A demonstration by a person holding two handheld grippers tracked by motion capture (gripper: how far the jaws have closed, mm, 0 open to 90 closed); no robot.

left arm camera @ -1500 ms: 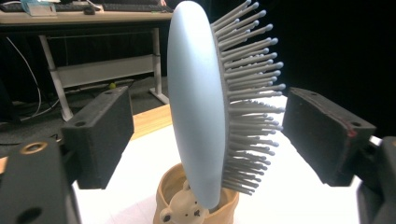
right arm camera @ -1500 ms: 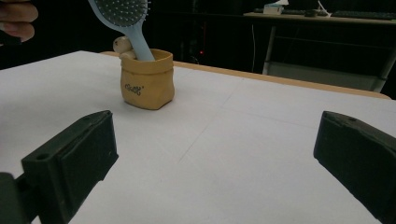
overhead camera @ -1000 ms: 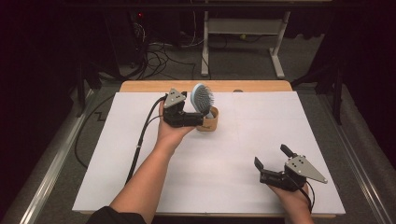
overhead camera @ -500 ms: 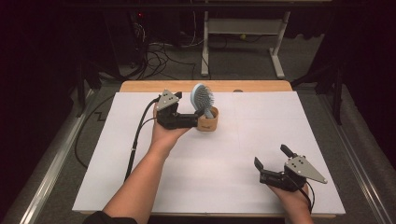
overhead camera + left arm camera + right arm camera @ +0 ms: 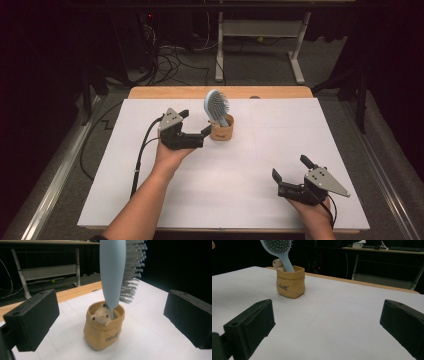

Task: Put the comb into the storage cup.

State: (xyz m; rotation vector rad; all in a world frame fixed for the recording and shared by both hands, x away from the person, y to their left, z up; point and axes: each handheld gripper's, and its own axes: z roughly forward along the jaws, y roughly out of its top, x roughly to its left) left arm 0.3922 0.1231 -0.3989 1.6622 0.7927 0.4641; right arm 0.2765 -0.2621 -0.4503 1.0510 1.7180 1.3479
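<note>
Directly ahead of the left claw [image 5: 197,127], between its two spread jaws and touching neither, stands a small tan pouch-shaped holder [image 5: 103,326] on the white bench [image 5: 250,165]. A pale blue hairbrush [image 5: 112,272] is planted handle-down in the holder, bristle head up and leaning slightly; a small bear figure [image 5: 100,315] sits at the holder's rim beside the handle. The left gripper view shows both jaws wide apart with the holder centred in the gap, nothing gripped.

The right claw [image 5: 291,175] rests low on the bench near the person's side, well apart from the holder, jaws spread and empty. From the right gripper view, the holder [image 5: 290,282] and the hairbrush [image 5: 278,250] lie ahead and to the left of that claw.

Judged step in hand: the left claw is positioned at the holder with the brush seated inside.

Hazards from this state:
- Tipping — the brush head stands well above the holder rim, so the load looks top-heavy. A jaw brushing the holder wall or the handle would likely topple both.
- Sliding — the holder appears light and soft-sided; a push from one jaw alone would shove it across the bench rather than grip it.
- Crushing — closing on the soft wall could fold it and lever the brush out.
</note>
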